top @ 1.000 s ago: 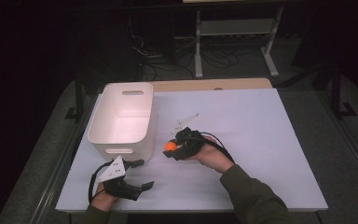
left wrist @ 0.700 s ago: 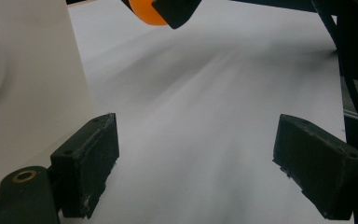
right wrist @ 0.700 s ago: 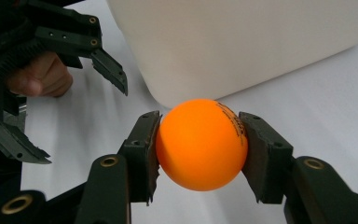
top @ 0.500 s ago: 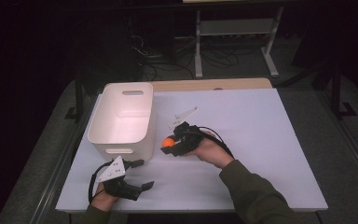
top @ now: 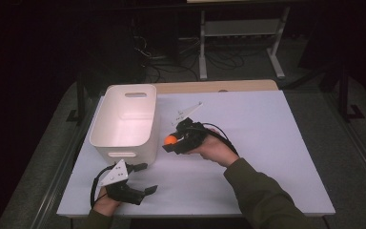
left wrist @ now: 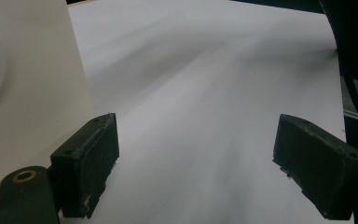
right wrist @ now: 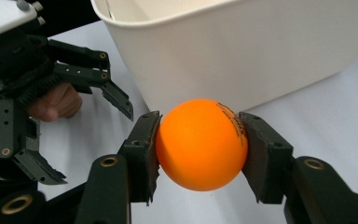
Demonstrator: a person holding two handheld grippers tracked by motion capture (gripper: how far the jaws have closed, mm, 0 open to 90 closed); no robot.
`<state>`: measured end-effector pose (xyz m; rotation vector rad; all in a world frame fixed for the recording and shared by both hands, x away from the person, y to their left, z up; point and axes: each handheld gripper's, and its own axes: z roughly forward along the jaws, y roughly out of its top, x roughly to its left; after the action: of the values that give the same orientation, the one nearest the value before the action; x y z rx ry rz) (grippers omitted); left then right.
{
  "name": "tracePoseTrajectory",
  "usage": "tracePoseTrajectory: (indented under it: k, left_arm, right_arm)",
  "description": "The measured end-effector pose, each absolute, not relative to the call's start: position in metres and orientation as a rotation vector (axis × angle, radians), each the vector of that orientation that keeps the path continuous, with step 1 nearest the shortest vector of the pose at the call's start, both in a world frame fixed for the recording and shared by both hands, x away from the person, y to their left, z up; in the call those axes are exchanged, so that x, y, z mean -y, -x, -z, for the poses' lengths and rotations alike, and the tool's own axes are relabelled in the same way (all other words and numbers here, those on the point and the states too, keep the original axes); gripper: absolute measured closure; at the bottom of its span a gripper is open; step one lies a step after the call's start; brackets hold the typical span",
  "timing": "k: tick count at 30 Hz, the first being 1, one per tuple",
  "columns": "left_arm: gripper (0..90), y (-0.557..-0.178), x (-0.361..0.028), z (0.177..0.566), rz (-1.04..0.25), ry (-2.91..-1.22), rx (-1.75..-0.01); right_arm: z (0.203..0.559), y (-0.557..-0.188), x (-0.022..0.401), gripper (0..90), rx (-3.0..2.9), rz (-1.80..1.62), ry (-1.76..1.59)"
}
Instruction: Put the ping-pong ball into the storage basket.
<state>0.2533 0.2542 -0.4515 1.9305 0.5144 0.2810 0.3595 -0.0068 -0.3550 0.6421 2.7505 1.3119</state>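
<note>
Left gripper (top: 145, 179): nearest me, at 7 o'clock on the table (top: 276, 157); my jaws stand spread wide with nothing between them, resting low over bare white surface.
Right gripper (right wrist: 198, 154): toward the table's middle, my jaws pinching the ball (right wrist: 200, 143) across its widest part, one pad on each side.
Ball: orange, held just above the table, close beside the bin's (top: 124, 119) near right wall, below its rim.
Handling: I judge it light, hollow and smooth, so prone to squirt out if squeezed off-centre; a hold across the middle with mild pressure suits it, since hard pressure could dent it.
Bin: white, open-topped, at 10 o'clock; looks empty where its inside shows.
Hard to make out: the black print on the ball is too small to read; the small white piece (top: 187, 112) beyond my right gripper I cannot identify.
</note>
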Motion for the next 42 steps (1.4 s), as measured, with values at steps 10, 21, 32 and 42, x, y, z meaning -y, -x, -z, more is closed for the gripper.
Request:
tracePoseTrajectory:
  k: [10, 21, 32, 42]
  left_arm:
    - [14.1, -0.253, -0.254, 0.451, -0.281, -1.929, -0.514]
    - [14.1, -0.253, -0.254, 0.452, -0.285, -1.929, -0.512]
    - [14.1, -0.253, -0.254, 0.451, -0.285, -1.930, -0.513]
    - [14.0, -0.253, -0.254, 0.451, -0.284, -1.929, -0.513]
  right_arm:
    - [0.340, -0.363, 0.006, 49.8, -2.738, -1.339, -0.628]
    - [0.324, -0.366, 0.004, 49.8, -2.718, -1.340, -0.606]
    - [0.309, -0.369, -0.002, 49.8, -2.703, -1.355, -0.578]
    - [0.299, -0.375, -0.010, 49.7, -2.696, -1.368, -0.574]
